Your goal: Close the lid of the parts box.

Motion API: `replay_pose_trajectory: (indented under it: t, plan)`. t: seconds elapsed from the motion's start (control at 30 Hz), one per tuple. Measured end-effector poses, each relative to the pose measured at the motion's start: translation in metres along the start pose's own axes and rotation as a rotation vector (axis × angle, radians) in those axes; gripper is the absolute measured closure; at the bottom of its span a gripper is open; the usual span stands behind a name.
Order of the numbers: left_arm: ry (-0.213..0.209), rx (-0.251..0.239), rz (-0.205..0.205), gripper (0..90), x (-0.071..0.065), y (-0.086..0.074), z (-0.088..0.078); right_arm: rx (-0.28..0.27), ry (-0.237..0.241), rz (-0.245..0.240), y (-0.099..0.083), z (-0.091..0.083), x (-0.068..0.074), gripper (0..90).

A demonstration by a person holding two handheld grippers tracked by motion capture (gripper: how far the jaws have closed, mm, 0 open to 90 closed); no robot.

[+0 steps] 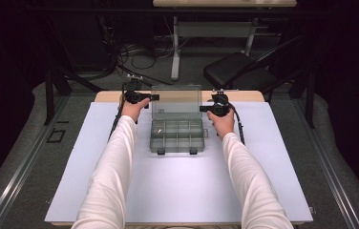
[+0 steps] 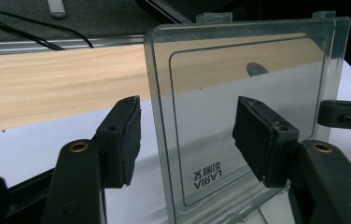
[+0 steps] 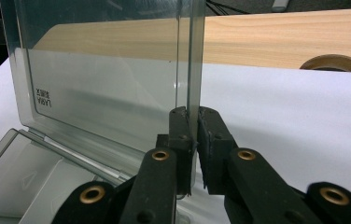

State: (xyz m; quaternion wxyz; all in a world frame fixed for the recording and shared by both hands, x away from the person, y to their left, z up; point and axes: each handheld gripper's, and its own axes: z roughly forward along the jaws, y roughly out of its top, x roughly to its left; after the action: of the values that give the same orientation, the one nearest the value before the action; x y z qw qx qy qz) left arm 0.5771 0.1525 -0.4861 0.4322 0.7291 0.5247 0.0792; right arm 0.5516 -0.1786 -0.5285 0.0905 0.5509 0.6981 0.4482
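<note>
White counter (image 1: 177,186) carries a clear organizer box (image 1: 176,136). Right tool (image 3: 195,122) clamps the upright lid (image 3: 108,79) edge, steadying it open. Left tool (image 2: 185,140) straddles the opposite edge, unclenched.

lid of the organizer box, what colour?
Clear with a grey smoky tint; the lid shows best in the left gripper view, wood and white tabletop visible through it.

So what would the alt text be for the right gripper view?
The right claw is clamped on the edge of a clear plastic organizer box's upright lid. The box's open tray lies lower left on a white table, with a wooden strip behind.
</note>
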Motion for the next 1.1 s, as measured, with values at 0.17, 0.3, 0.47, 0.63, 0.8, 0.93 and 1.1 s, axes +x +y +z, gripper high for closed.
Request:
replay_pose_trajectory:
  t: [0.17, 0.3, 0.47, 0.63, 0.8, 0.93, 1.1]
  plan:
    - [-0.005, 0.002, -0.007, 41.6, 0.000, -0.002, 0.006, -0.004, 0.000, -0.007, 0.000, 0.000, 0.000, 84.8]
    - [-0.023, 0.000, -0.012, 41.6, -0.002, -0.003, 0.010, -0.006, 0.002, -0.009, 0.000, 0.000, 0.000, 84.8]
    - [-0.029, -0.017, -0.018, 42.0, -0.001, -0.002, 0.010, -0.011, -0.002, -0.013, -0.001, 0.000, 0.000, 84.8]
    - [-0.014, -0.011, 0.000, 51.2, 0.000, -0.002, 0.007, -0.010, -0.001, -0.013, -0.001, 0.000, 0.000, 84.8]
    - [-0.012, -0.009, -0.010, 61.3, 0.003, -0.002, 0.004, -0.011, -0.001, -0.015, -0.001, 0.000, 0.001, 84.8]
    - [-0.015, -0.013, -0.028, 67.8, 0.006, -0.003, 0.002, -0.012, -0.003, -0.010, -0.001, 0.000, 0.000, 84.9]
    - [-0.014, -0.016, -0.025, 76.7, 0.009, -0.004, 0.000, -0.013, -0.004, -0.013, -0.001, 0.000, 0.001, 85.0]
